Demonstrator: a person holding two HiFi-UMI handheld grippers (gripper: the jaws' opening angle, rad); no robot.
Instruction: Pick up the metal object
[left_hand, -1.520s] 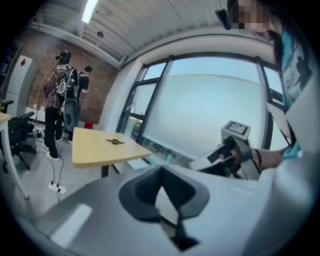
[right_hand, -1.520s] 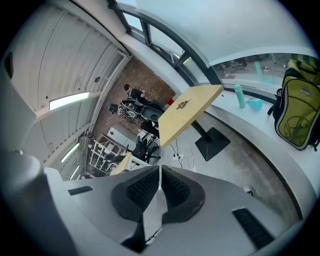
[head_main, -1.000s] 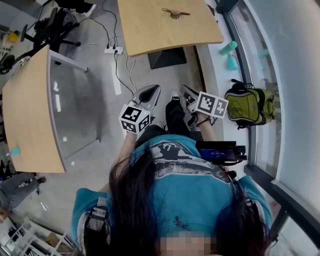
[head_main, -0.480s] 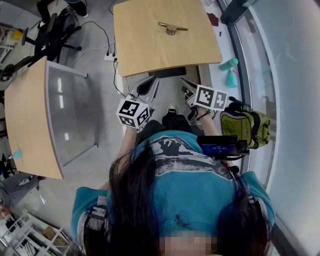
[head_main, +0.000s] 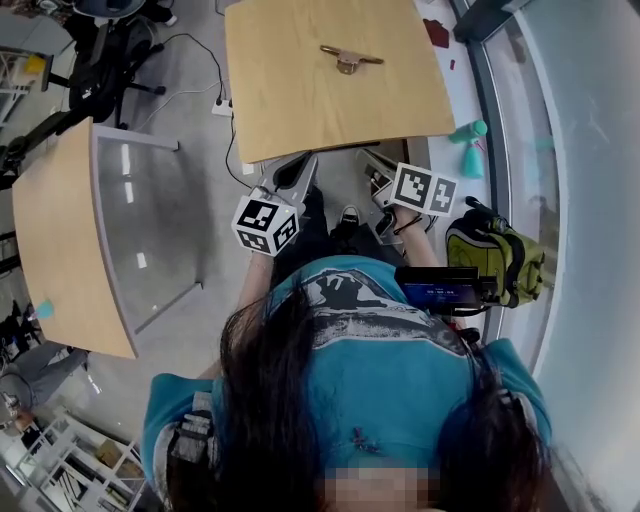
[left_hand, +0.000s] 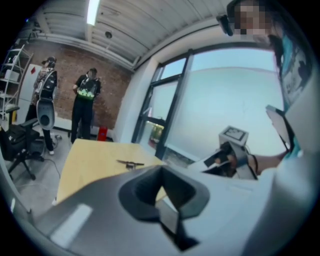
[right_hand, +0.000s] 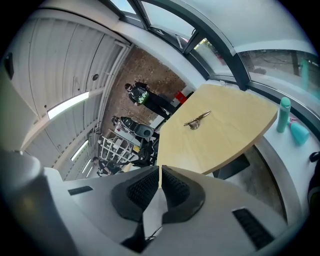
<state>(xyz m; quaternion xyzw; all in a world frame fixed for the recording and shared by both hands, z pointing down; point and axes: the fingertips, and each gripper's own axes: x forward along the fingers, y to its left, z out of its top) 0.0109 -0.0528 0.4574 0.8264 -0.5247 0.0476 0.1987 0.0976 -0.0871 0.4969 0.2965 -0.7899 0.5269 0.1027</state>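
Observation:
The metal object (head_main: 348, 58), a slim brass-coloured piece with a round base, lies on the far half of a light wooden table (head_main: 300, 110). It also shows in the left gripper view (left_hand: 130, 163) and the right gripper view (right_hand: 196, 120). Both grippers hover in the air at the table's near edge, well short of the object. My left gripper (head_main: 303, 165) is shut with nothing in it, its pads meeting (left_hand: 161, 181). Beside it, my right gripper (head_main: 368, 160) is also shut and empty (right_hand: 160, 172).
A second wooden table (head_main: 60, 230) stands at the left. A green backpack (head_main: 495, 255) and teal bottles (head_main: 468, 140) sit by the window at the right. An office chair (head_main: 100, 60) and floor cables (head_main: 225, 100) lie beyond. Two people (left_hand: 85, 100) stand at the brick wall.
The person has stepped forward, so the table with the metal object is nearer. Both grippers have moved up to the table's near edge, still shut.

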